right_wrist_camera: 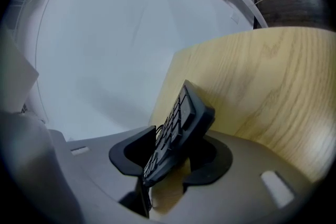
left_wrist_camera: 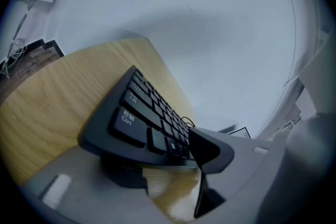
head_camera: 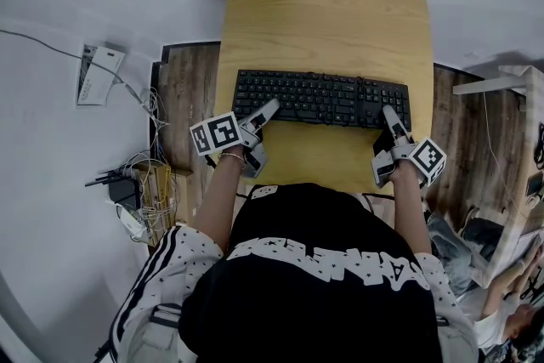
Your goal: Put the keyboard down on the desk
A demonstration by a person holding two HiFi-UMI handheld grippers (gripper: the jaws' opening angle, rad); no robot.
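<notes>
Both jaw pairs straddle kbd ends

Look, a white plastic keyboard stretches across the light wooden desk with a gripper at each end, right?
No: the head view shows a flat black plastic keyboard, not a white one, stretching across the light wooden desk, with the left gripper at one end and the right gripper at the other.

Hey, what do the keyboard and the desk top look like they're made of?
Keyboard: most likely plastic, black and matte. Its moulded case and keys show a dull sheen and no sharp reflections.
Desk: wood or a wood-look laminate, light and smooth. Fine grain lines show, but the pictures don't tell whether it is solid.
</notes>
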